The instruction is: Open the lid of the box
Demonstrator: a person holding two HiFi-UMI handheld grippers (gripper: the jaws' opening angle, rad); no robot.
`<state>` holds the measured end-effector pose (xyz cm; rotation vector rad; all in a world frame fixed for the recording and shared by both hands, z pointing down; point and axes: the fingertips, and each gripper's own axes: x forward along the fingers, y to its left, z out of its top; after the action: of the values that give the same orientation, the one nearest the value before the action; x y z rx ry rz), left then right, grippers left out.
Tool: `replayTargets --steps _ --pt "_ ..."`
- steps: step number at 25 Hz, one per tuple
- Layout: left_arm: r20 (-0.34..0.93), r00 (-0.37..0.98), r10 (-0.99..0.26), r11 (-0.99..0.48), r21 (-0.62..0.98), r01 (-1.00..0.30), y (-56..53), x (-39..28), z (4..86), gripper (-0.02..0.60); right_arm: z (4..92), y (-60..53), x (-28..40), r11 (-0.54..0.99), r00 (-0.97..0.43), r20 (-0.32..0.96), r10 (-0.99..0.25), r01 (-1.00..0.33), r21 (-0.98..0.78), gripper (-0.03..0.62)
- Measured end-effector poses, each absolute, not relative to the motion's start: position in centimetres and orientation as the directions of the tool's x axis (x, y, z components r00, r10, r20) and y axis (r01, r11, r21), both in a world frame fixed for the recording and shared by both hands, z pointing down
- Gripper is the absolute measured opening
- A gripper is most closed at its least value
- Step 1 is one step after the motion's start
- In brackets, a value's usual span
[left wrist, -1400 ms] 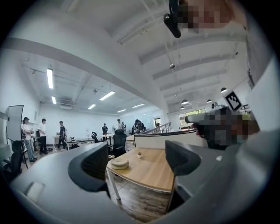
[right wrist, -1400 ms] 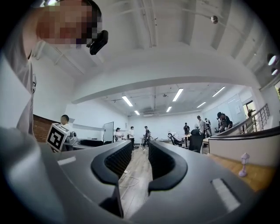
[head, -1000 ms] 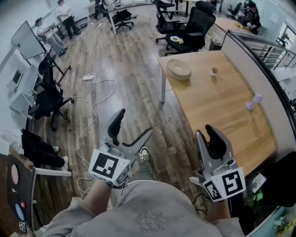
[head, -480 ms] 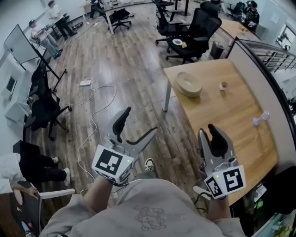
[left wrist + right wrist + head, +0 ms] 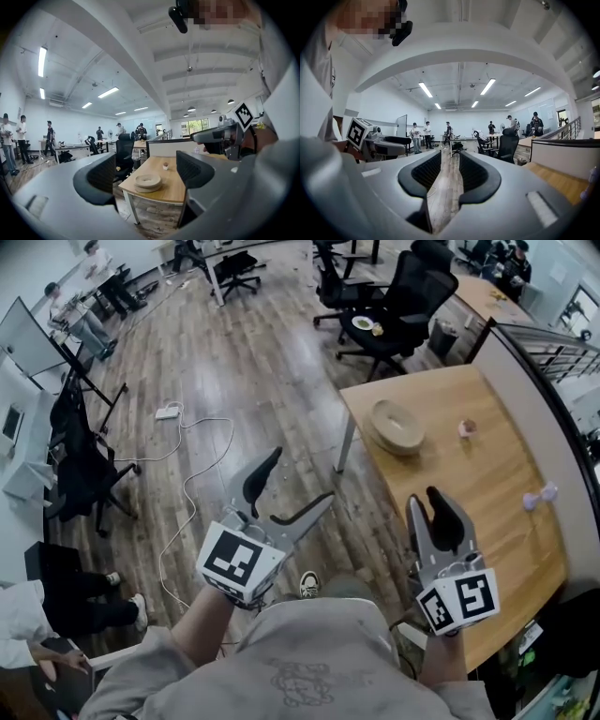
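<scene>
A round, pale wooden box [image 5: 397, 425] with its lid on sits near the left end of a wooden table [image 5: 469, 502]; it shows between the jaws in the left gripper view [image 5: 147, 182]. My left gripper [image 5: 300, 479] is held over the floor, well short of the table, jaws wide open and empty [image 5: 147, 173]. My right gripper [image 5: 425, 499] hangs above the table's near edge, apart from the box. A narrow gap shows between its jaws [image 5: 450, 168], with nothing in it.
On the table there are also a small cup [image 5: 466, 428] and a purple object [image 5: 539, 496]. A partition [image 5: 553, 409] runs along its right side. Black office chairs [image 5: 398, 296] stand beyond it. A cable and power strip [image 5: 169, 412] lie on the wood floor at left.
The table and box have slid down and right in the head view, coming nearer. Both grippers keep the same pose and the same jaw openings.
</scene>
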<state>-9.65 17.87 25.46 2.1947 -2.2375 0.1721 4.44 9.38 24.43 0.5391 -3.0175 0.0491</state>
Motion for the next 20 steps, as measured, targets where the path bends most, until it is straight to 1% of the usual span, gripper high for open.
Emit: replayTargets --steps 2,5,9,11,14,20 --pt "0.072 -0.004 -0.997 -0.002 -0.082 -0.997 16.4 -10.5 25.5 0.394 25.4 8.2 3.2 0.936 -0.932 0.099 -0.349 -0.352 -0.019 0.104" --pt "0.073 0.041 -0.997 -0.050 -0.135 -0.990 14.2 -11.5 26.2 0.394 26.3 6.3 1.9 0.927 -0.923 0.113 -0.368 -0.374 -0.032 0.104" --pt "0.122 0.077 -0.990 -0.089 -0.100 -0.991 10.9 -13.1 28.2 0.394 27.7 3.0 0.6 0.913 -0.908 0.132 -0.397 -0.405 -0.046 0.104" --pt "0.110 0.078 -0.991 -0.087 -0.077 -0.993 8.9 -14.4 28.8 0.394 28.9 1.0 -0.4 0.908 -0.902 0.145 -0.407 -0.417 -0.048 0.104" --pt "0.096 0.085 -0.992 -0.086 -0.008 -0.996 5.7 -16.7 29.9 0.408 31.1 -1.9 -2.5 0.912 -0.903 0.182 -0.389 -0.405 -0.063 0.104" --pt "0.148 0.162 -0.976 -0.168 -0.033 -0.985 -3.2 -20.4 31.5 0.408 33.9 -9.6 -6.4 0.898 -0.898 0.246 -0.366 -0.410 -0.160 0.104"
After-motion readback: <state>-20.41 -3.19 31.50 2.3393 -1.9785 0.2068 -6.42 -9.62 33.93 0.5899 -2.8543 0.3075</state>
